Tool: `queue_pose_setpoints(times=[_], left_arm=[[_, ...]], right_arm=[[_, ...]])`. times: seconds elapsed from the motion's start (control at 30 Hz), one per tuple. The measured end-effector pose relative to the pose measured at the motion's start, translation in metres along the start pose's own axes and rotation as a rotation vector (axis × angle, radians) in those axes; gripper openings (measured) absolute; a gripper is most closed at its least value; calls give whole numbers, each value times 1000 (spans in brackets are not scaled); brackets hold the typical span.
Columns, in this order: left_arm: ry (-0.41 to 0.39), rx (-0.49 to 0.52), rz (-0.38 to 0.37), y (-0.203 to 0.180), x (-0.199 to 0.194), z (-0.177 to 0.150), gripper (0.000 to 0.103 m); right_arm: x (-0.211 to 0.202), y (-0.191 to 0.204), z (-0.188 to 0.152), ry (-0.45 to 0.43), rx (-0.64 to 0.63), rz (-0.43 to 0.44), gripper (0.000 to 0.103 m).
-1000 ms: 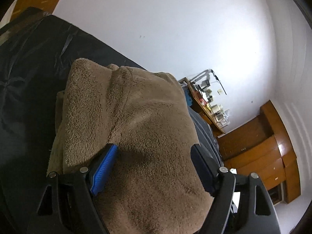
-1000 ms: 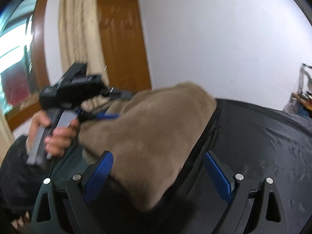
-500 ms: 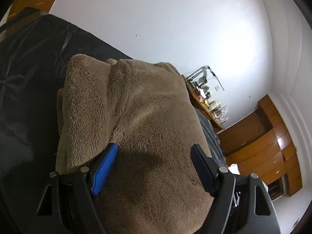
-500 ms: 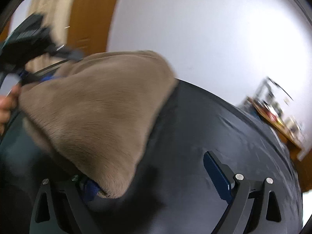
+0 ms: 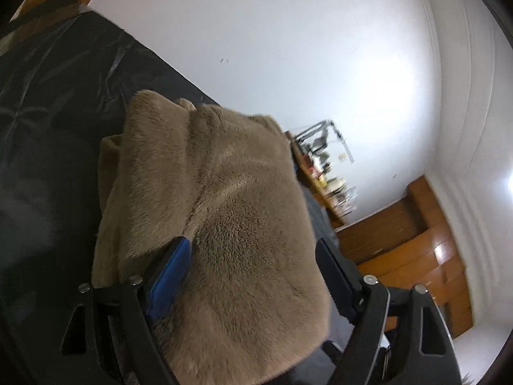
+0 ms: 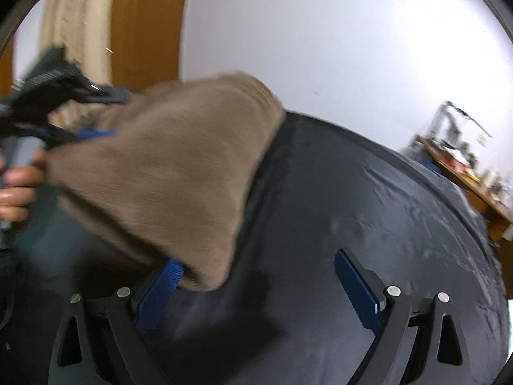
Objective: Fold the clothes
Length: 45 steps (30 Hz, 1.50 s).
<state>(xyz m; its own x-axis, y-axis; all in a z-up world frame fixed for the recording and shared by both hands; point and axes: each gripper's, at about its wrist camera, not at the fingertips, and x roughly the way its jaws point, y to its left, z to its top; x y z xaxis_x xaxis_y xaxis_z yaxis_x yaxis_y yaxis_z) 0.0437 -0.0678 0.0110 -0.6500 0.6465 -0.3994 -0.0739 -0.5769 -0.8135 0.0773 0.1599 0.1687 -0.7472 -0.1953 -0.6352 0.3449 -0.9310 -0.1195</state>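
Bed [image 6: 368, 199] under black sheet carries our brown fleece [image 5: 218, 211], bundled and running away from us. Left tongs [image 5: 253, 256] straddle its near end, jaws wide; right tongs [image 6: 256, 276], wide too, touch only its corner, so left sits nearer.

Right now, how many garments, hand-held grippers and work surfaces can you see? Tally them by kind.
Brown fleece garment: 1
Hand-held grippers: 2, the left hand-held gripper and the right hand-held gripper
Black-covered surface: 1
Total: 4
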Motion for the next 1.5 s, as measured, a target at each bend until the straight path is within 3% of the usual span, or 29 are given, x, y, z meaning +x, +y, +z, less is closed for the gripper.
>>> queue_pose_setpoints(times=[0.13, 0.2, 0.37, 0.67, 0.87, 1.1, 1.37, 1.5], left_arm=[[-48, -36, 10, 3, -13, 2, 85], [-45, -46, 8, 6, -15, 0, 85], [-41, -28, 37, 7, -15, -6, 85], [-24, -51, 18, 3, -10, -9, 85], [-15, -13, 48, 2, -10, -16, 85], [-17, 89, 140, -11, -3, -23, 85], [-19, 11, 147, -12, 8, 7, 88], [-22, -44, 151, -8, 19, 25, 102]], right_arm=[[-31, 10, 25, -165, 12, 46, 97], [-30, 20, 40, -205, 0, 83, 98], [10, 67, 64, -144, -120, 132, 97], [71, 89, 37, 38, -192, 72, 102], [71, 91, 26, 42, -166, 72, 102], [68, 91, 17, 16, -140, 76, 103], [64, 88, 13, 6, -120, 103, 103], [63, 86, 13, 3, -116, 112, 103]])
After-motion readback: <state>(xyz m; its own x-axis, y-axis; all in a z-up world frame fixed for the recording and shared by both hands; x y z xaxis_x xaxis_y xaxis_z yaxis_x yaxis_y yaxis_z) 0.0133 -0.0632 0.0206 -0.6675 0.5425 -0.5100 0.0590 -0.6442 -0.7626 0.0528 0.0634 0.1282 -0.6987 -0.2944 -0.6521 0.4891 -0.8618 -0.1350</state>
